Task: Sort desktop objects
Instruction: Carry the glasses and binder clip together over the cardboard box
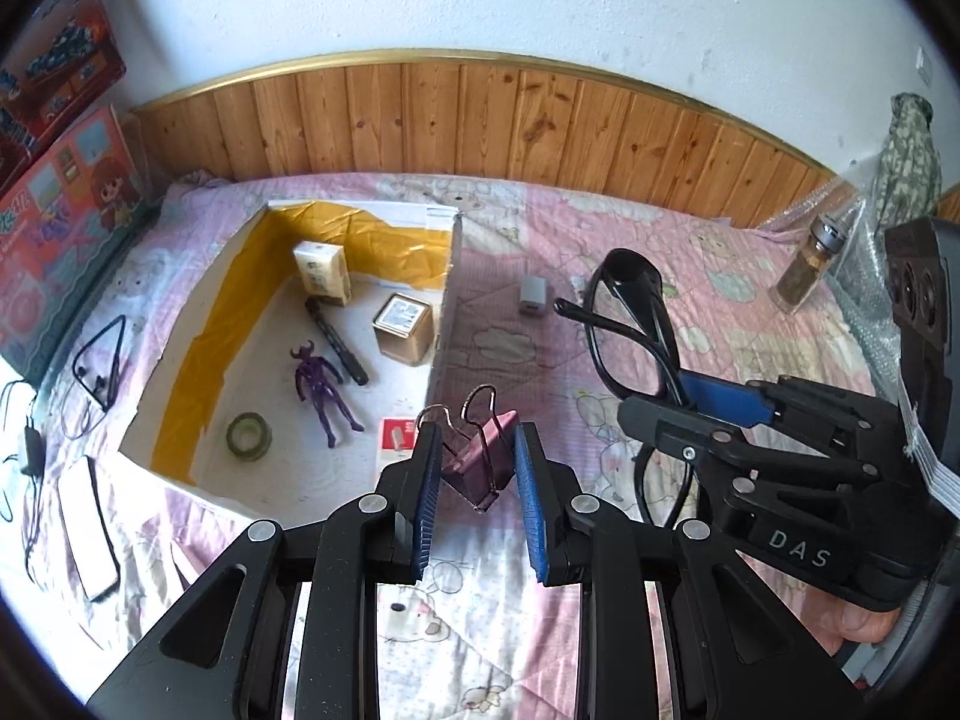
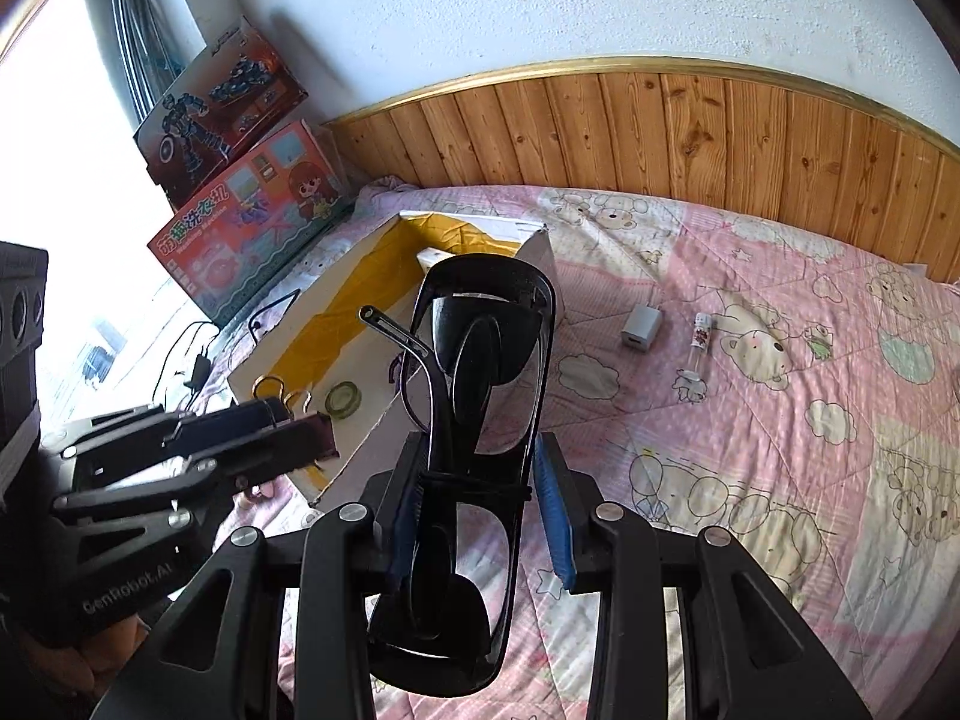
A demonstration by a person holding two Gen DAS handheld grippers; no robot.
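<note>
- Left wrist view: left gripper (image 1: 477, 462) clamps a pink binder clip (image 1: 480, 459), lower centre, above the box (image 1: 441, 324) edge.
- Right wrist view: right gripper (image 2: 480, 474) clamps black glasses (image 2: 480, 372), centre frame.
- Charger (image 2: 641, 327) lies on the quilt (image 2: 750, 420), right of the box.

Pink binder clip (image 1: 477, 459) and folded black glasses (image 2: 474, 420), both aloft between fingers.

The cardboard box (image 1: 288, 360) is open on top, its floor crowded toward the back; the near-left corner holds only a tape roll (image 1: 248, 435). Right of its wall (image 1: 447, 300), the quilt (image 2: 750, 450) is mostly bare, with 1 charger (image 2: 641, 330) and 1 vial (image 2: 699, 342).
</note>
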